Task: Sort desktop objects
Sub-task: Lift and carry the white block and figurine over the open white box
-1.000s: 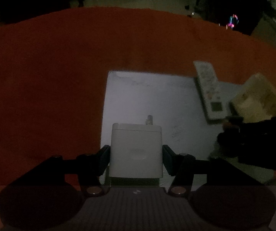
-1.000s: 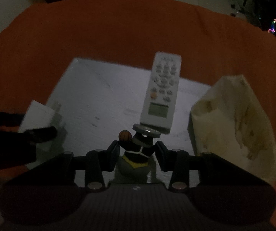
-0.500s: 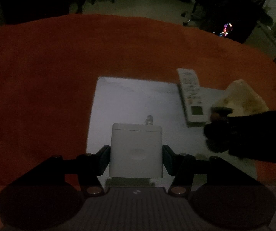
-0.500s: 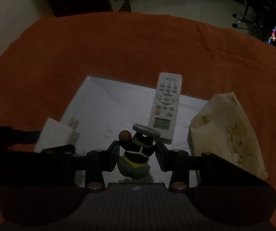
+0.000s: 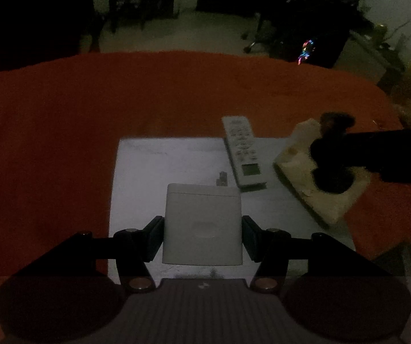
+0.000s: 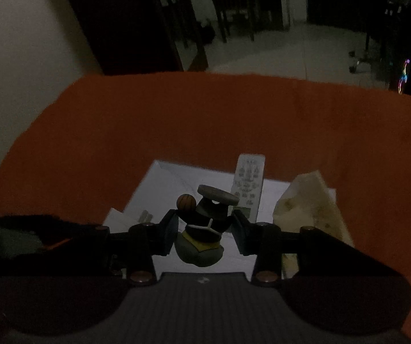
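Between the left gripper's [image 5: 202, 233] two fingers sits one white charger block [image 5: 202, 223], clamped on both sides and lifted clear of the pale mat [image 5: 153, 172] below. At about one o'clock from it lies one white remote [image 5: 244, 152], partly on the mat, and at two o'clock one crumpled cream bag [image 5: 300, 169]. Over that bag the right gripper [image 6: 205, 229] shows as a dark shape; in its own view it grips one small figurine [image 6: 202, 229] with a flat grey cap and an orange ball, its two fingers pressed against the body. One orange cloth [image 6: 205, 120] covers the surface around the mat.
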Tool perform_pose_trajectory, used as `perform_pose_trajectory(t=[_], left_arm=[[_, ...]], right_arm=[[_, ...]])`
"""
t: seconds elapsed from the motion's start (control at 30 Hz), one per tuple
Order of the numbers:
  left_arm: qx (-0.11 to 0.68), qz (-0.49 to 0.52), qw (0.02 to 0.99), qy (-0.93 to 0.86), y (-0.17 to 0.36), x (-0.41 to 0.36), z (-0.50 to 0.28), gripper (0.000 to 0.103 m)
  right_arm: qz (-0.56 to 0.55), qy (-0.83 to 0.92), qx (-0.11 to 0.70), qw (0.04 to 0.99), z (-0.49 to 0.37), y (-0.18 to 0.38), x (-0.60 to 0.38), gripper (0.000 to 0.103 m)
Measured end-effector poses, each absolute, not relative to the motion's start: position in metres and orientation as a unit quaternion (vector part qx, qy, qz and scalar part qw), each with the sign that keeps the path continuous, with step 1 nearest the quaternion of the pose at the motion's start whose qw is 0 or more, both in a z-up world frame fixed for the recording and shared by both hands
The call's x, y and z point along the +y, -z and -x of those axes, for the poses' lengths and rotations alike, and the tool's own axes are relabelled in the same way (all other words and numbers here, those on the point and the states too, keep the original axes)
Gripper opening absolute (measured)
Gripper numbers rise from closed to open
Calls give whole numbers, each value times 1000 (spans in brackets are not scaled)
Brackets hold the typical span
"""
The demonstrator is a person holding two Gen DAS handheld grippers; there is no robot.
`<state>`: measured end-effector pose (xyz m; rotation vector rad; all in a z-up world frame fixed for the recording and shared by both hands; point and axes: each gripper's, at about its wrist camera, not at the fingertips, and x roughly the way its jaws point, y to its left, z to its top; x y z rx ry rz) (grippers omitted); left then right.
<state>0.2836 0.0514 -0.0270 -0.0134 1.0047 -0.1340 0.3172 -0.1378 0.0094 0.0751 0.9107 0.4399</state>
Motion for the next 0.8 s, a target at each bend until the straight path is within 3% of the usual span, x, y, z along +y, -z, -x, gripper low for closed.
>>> perform_pose_trajectory(t=[0.37,0.53,0.8], left_arm=[[458,-6,883,107,4,42,-218,52],[463,-10,882,89,9,40,-180,52],[504,2,858,103,40,22,-148,52]], right_arm=[[-49,-291,400,867,-230,-75,-164,43],[-42,-317,436,841,-190,-53,-169,43],[-21,-290,537,792,-173,28,-175,43]])
